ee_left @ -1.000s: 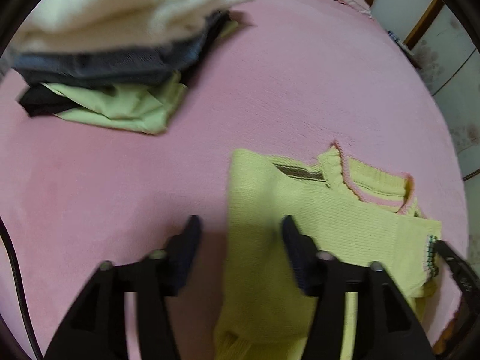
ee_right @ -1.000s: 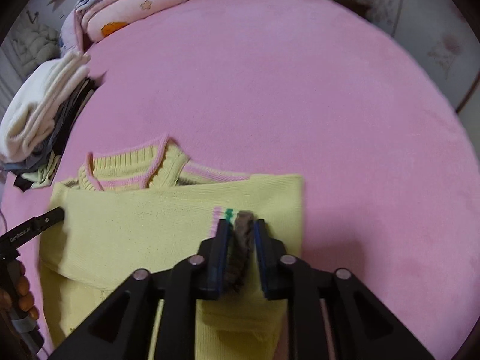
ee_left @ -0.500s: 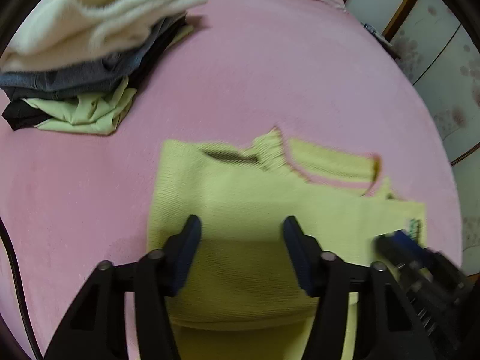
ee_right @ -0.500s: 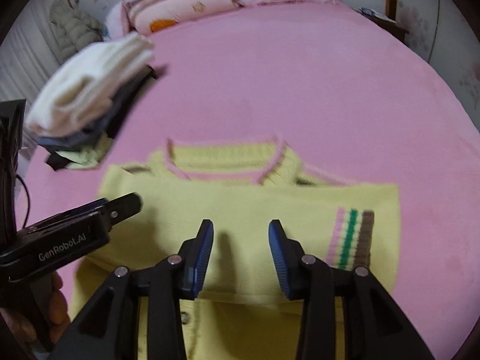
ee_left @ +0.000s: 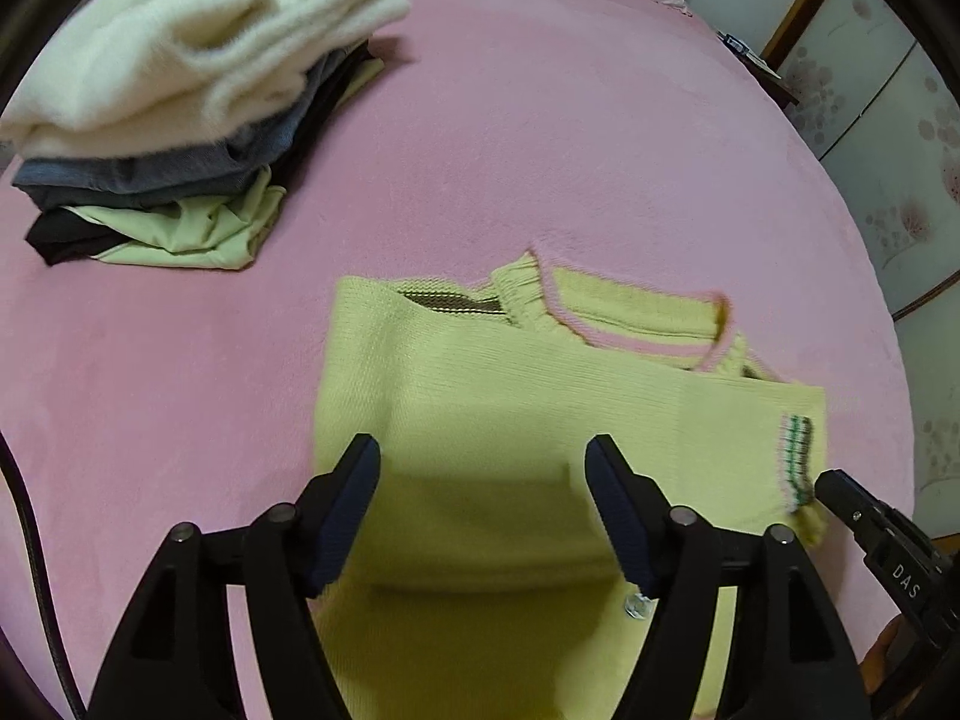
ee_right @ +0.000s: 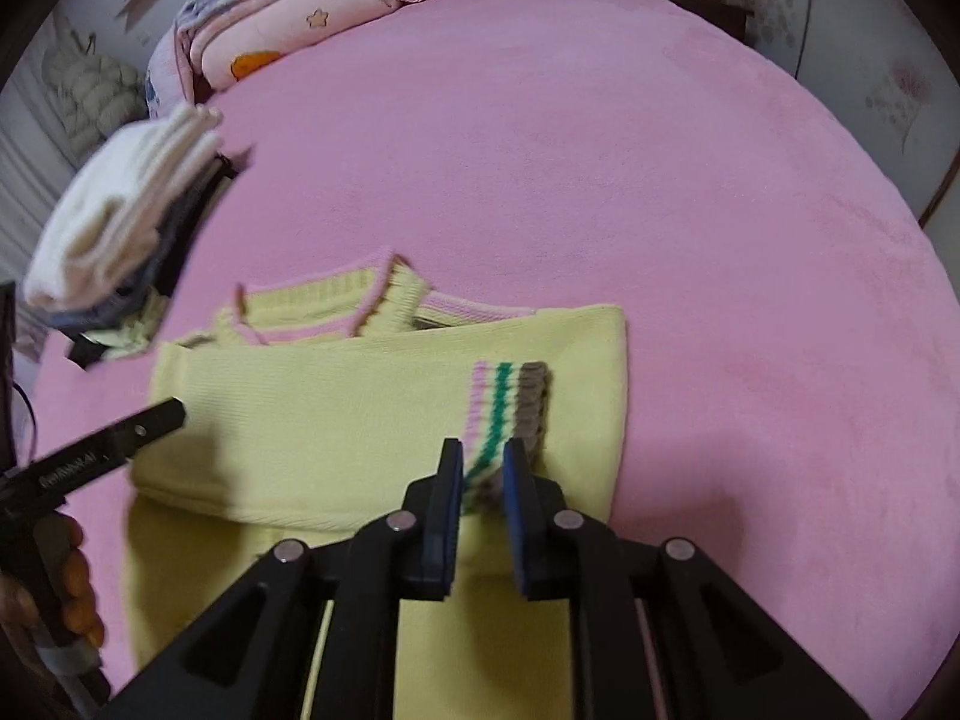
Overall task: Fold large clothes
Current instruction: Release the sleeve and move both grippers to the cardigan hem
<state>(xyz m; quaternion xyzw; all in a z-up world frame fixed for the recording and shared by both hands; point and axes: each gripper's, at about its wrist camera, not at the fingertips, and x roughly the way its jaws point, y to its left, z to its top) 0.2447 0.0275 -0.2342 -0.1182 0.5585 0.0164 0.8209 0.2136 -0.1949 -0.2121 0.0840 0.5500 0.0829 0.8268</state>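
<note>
A yellow sweater (ee_left: 540,414) lies on the pink bed (ee_left: 540,120), collar toward the headboard, its folded sleeve running crosswise. The left gripper (ee_left: 483,498) hangs above it, jaws opening, nothing between. The right gripper (ee_right: 483,480) is closing around the striped cuff (ee_right: 504,408).

Pink bed (ee_left: 540,138): yellow sweater (ee_left: 540,420) lying folded near edge; stack of folded clothes (ee_left: 180,120) apart; folded quilt (ee_right: 288,18) at head.
</note>
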